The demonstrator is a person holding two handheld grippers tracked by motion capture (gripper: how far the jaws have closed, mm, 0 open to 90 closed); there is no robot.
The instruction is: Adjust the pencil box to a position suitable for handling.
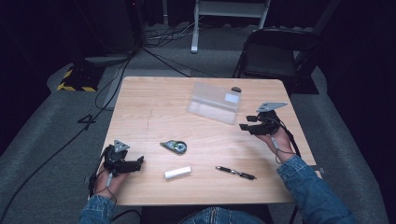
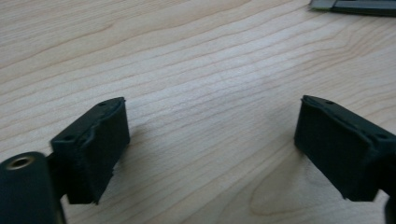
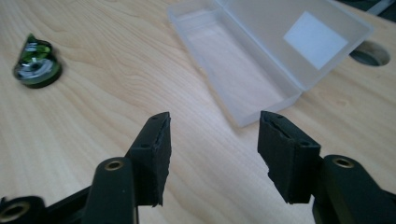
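A clear plastic box [image 1: 214,103] lies with its lid open at the table's far right; in the right gripper view the box [image 3: 252,60] sits just ahead of the jaws. My right gripper [image 1: 243,122] hovers right of the box, open and holding nothing [image 3: 212,126]. A green tape dispenser [image 1: 174,146] lies mid-table, seen far left in the right gripper view [image 3: 36,65]. A white stick-shaped block [image 1: 178,172] and a black pen [image 1: 236,172] lie near the front edge. My left gripper [image 1: 139,162] rests at the front left, open over bare wood [image 2: 210,140].
The wooden table [image 1: 154,102] has a round cable hole [image 1: 236,89] behind the box. A black folding chair [image 1: 275,51] stands beyond the far right corner. Cables run over the grey floor at the left. The edge of a dark object [image 2: 355,5] shows ahead of the left gripper.
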